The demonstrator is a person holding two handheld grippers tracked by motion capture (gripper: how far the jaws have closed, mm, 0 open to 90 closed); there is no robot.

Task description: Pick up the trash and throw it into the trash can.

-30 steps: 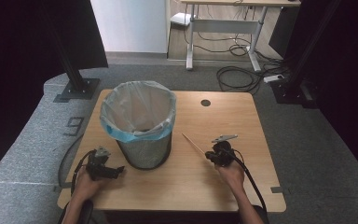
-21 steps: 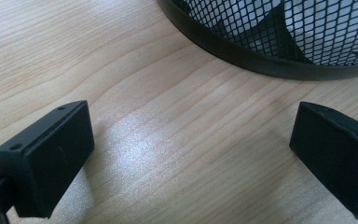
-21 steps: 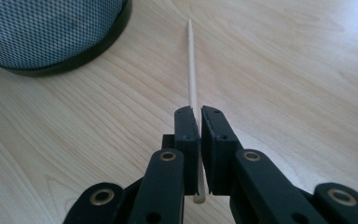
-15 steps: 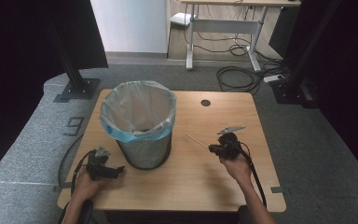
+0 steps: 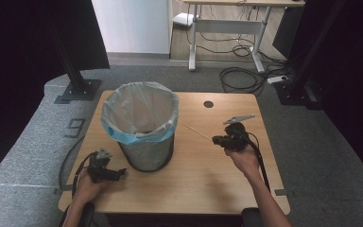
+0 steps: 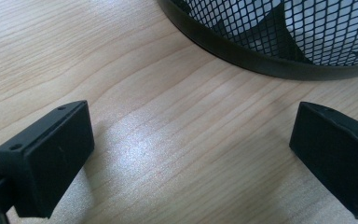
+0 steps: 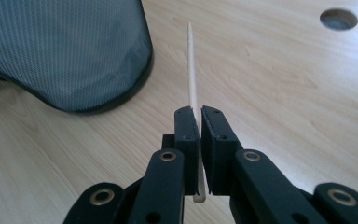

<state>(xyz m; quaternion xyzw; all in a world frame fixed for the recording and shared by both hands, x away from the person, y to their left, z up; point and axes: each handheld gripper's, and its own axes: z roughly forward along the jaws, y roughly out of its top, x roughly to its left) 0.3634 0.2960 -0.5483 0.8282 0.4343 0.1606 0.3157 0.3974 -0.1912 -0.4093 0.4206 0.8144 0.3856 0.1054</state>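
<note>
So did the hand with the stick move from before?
Yes. The right gripper, shut on the stick, has risen off the table, now nearer the round hole.

My black right claw [image 7: 199,122] grips a pale wooden stick [image 7: 192,70]; black mesh bin [image 5: 144,150], light wood-grain table [image 5: 217,175].

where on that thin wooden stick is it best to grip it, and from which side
Near one end, across its width, as the right gripper does now: the jaws are shut flat on the wooden stick close to its blunt end, leaving the long pointed part free ahead. It is thin and straight, so flat pads from either side pinch it best. The free tip points toward the mesh bin.
</note>
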